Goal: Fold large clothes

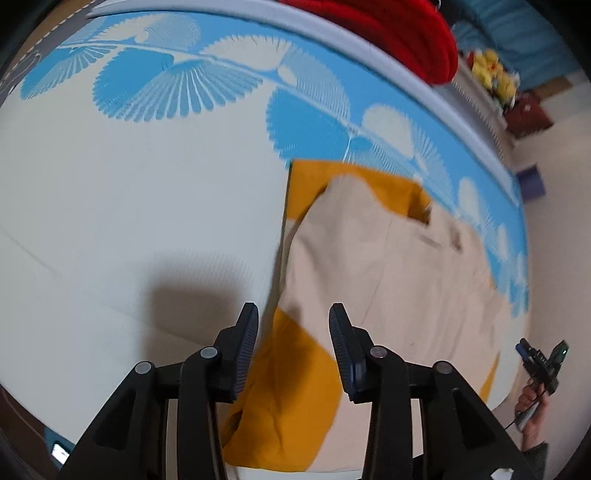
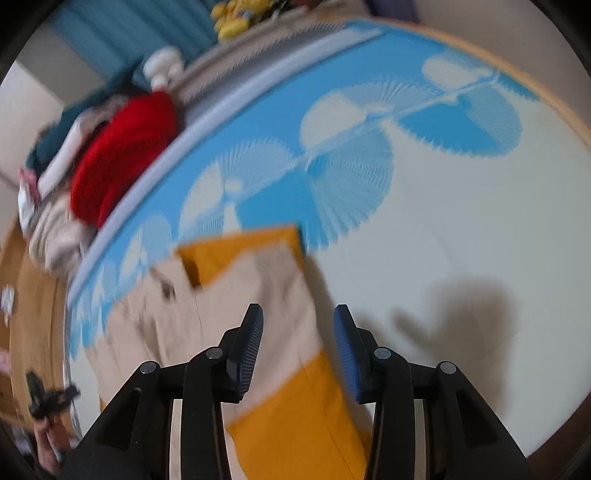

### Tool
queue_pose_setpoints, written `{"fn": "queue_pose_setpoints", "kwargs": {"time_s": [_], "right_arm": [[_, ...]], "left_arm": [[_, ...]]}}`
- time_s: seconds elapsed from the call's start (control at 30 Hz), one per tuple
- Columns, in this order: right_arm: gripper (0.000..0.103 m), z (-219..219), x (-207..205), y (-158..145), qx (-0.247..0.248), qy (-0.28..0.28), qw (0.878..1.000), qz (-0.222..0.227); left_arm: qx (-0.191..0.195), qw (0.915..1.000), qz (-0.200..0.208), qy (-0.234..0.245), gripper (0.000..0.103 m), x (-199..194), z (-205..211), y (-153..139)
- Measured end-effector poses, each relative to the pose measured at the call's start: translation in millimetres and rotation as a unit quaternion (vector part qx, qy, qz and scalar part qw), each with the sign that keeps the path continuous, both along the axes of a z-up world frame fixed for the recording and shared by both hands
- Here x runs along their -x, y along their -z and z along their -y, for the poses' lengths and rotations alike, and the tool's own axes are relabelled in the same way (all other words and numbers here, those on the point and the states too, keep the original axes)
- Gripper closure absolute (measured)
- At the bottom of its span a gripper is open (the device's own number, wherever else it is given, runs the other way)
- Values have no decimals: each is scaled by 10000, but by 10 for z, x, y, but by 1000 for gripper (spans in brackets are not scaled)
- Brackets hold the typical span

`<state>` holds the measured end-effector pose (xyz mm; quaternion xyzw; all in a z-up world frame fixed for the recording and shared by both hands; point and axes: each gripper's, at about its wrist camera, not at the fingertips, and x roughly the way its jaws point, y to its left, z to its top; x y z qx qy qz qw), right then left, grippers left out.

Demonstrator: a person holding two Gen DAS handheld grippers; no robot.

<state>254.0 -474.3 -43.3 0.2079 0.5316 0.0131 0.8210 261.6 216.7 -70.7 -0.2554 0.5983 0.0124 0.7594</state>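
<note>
The left gripper (image 1: pixel 293 347) stands part open, pointing steeply down, with nothing pinched: its pads sit clear of the cloth, and the near left edge of the garment (image 1: pixel 388 266) lies below the gap. The right gripper (image 2: pixel 298 347) is part open too and holds nothing; beneath it runs the garment's near right edge, where tan cloth gives way to a mustard panel. In the left view the right gripper shows small at the lower right, held in a hand (image 1: pixel 532 402) at the garment's other side.

The garment is a large two-tone piece, tan over mustard, lying flat on the bed (image 1: pixel 129 206), which has a white sheet with a blue fan print along its far side. It already looks folded into a long rectangle with fairly straight sides; a mustard corner shows at the far end and a few soft creases cross the tan part. A red pile (image 1: pixel 388 33) sits beyond the bed's far edge.

My reading is that one fold is laid down and let go. The next move calls for each gripper to close on a near corner, then carry both away together so the edges meet squarely at the far end.
</note>
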Motion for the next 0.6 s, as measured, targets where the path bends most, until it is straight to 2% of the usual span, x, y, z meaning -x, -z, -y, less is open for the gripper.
{"fn": "queue_pose_setpoints", "kwargs": {"time_s": [0.07, 0.2, 0.3, 0.43, 0.53, 0.57, 0.6], "right_arm": [[61, -74, -4, 149, 248, -238, 9989, -330], [61, -95, 19, 411, 338, -467, 9950, -819], [61, -161, 4, 570, 385, -679, 9911, -1075], [61, -280, 8, 673, 608, -1009, 9851, -1256], [63, -352, 23, 633, 643, -1232, 9831, -1188], [73, -371, 37, 617, 683, -1278, 9828, -1143], [92, -387, 44, 601, 724, -1332, 9822, -1113]], "left_arm": [[-51, 9999, -111, 19, 67, -23, 15, 62], [6, 9998, -159, -93, 61, -83, 14, 155], [-115, 9993, -357, -2, 59, -159, 90, 291], [-290, 9978, -572, 171, 59, -245, 190, 438], [-313, 9969, -590, 416, 62, -275, 279, 474], [-366, 9964, -567, 520, 66, -277, 311, 471], [-406, 9958, -542, 614, 77, -276, 333, 466]]}}
